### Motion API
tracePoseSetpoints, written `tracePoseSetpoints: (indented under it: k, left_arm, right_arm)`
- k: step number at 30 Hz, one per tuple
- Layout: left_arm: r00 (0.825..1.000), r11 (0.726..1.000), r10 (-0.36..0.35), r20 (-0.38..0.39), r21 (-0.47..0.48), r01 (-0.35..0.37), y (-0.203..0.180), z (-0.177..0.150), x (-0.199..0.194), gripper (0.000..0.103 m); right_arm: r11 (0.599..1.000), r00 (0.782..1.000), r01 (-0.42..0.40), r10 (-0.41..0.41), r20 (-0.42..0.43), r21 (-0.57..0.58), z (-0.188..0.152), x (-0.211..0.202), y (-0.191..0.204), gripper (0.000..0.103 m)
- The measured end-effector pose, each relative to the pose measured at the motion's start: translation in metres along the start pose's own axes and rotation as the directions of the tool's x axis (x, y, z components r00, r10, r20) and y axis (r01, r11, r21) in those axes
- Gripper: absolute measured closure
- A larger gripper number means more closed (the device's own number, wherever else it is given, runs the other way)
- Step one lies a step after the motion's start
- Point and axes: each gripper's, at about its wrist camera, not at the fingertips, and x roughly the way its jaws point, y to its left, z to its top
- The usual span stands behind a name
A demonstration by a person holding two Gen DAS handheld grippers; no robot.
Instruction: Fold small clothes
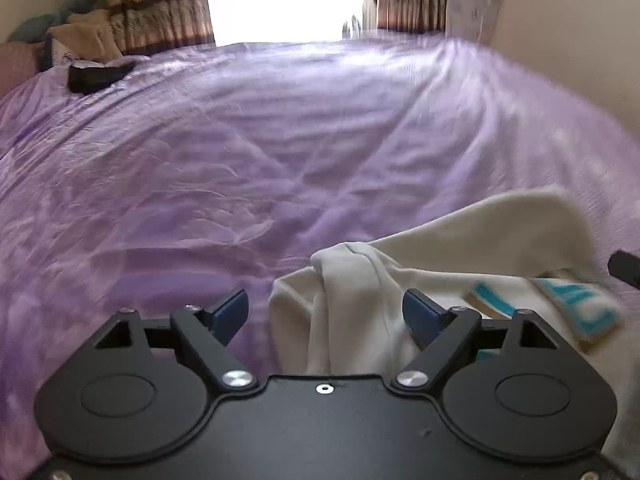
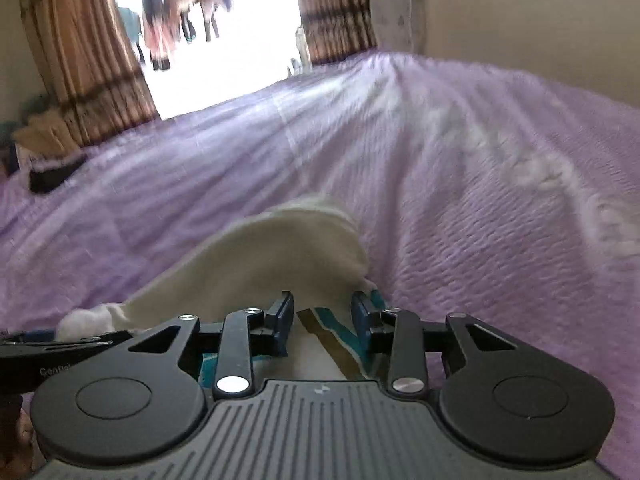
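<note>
A small cream garment [image 1: 460, 256] with teal and tan print lies rumpled on the purple bedspread [image 1: 240, 152]. My left gripper [image 1: 324, 312] is open, its blue pads wide apart, with a bunched fold of the garment between them. In the right wrist view the garment [image 2: 272, 256] lies under my right gripper [image 2: 322, 320], which is open with the printed part of the cloth between its fingers. The left gripper's side shows at the left edge of the right wrist view [image 2: 60, 346].
A dark folded item [image 1: 98, 74] lies far left on the bed near pillows [image 1: 84, 36]. Brown curtains [image 1: 160, 4] frame a bright opening beyond the bed. A wall [image 1: 580, 60] runs along the right side.
</note>
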Motion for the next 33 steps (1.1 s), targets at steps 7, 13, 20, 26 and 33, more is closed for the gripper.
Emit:
tracePoseSetpoints:
  k: [7, 13, 20, 26, 33]
  left_arm:
    - [0.998, 0.997, -0.038, -0.049, -0.066, 0.035, 0.010, -0.093, -0.035, 0.013]
    - [0.990, 0.999, 0.016, -0.142, 0.030, -0.011, 0.013, -0.101, -0.055, 0.014]
    - [0.955, 0.989, -0.008, -0.295, 0.137, 0.051, 0.030, -0.120, -0.098, 0.014]
    - [0.959, 0.979, -0.016, -0.283, 0.191, 0.072, 0.035, -0.104, -0.150, 0.017]
    - [0.980, 0.970, -0.093, -0.179, 0.206, 0.130, 0.038, -0.079, -0.241, 0.016]
  right_arm:
    - [0.995, 1.000, -0.016, 0.015, 0.002, 0.099, -0.034, -0.063, -0.011, 0.043]
    - [0.996, 0.996, 0.092, -0.092, 0.002, -0.013, -0.062, -0.057, 0.000, 0.040]
    - [0.998, 0.959, 0.040, -0.023, -0.283, 0.055, -0.076, -0.110, -0.019, 0.037]
    - [0.996, 0.957, 0.061, -0.077, -0.280, -0.065, -0.078, -0.153, -0.001, 0.039]
    - [0.987, 0.969, 0.096, -0.121, -0.216, -0.125, -0.038, -0.215, 0.034, 0.026]
